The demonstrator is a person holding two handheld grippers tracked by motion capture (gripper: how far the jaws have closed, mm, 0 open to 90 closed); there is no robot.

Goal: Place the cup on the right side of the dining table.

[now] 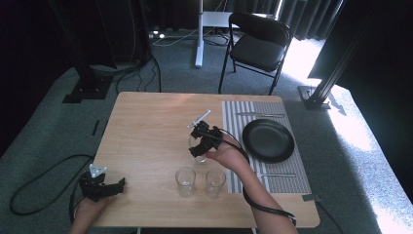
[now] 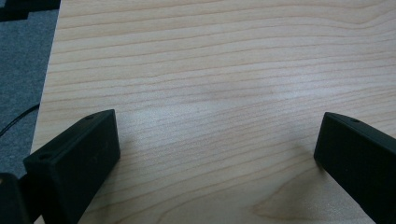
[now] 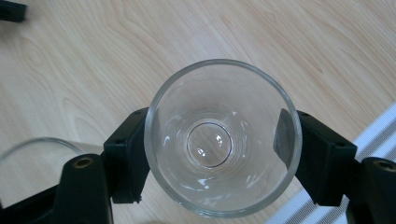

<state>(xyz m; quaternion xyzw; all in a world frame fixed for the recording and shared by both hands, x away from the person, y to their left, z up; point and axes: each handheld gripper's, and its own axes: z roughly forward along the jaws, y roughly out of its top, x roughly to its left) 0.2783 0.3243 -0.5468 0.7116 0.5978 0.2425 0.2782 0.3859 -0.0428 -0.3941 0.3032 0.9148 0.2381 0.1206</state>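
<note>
A clear drinking glass (image 3: 219,140) stands upright between the black jaws of my right gripper (image 3: 219,149), which press on its two sides; I look straight down into it. In the high view the right gripper (image 1: 203,139) holds this glass (image 1: 198,145) over the middle of the wooden table (image 1: 146,126). Two more clear glasses (image 1: 185,181) (image 1: 215,182) stand side by side nearer the front edge. The rim of one of them (image 3: 32,147) shows at the lower left of the right gripper view. My left gripper (image 1: 100,187) rests at the table's front left corner, jaws wide apart over bare wood (image 2: 210,93).
A striped placemat (image 1: 253,126) lies on the right side of the table with a black plate (image 1: 268,140), a utensil (image 1: 260,115) behind it and another (image 1: 276,174) in front. A black folding chair (image 1: 258,46) stands beyond the table. Cables trail on the grey floor.
</note>
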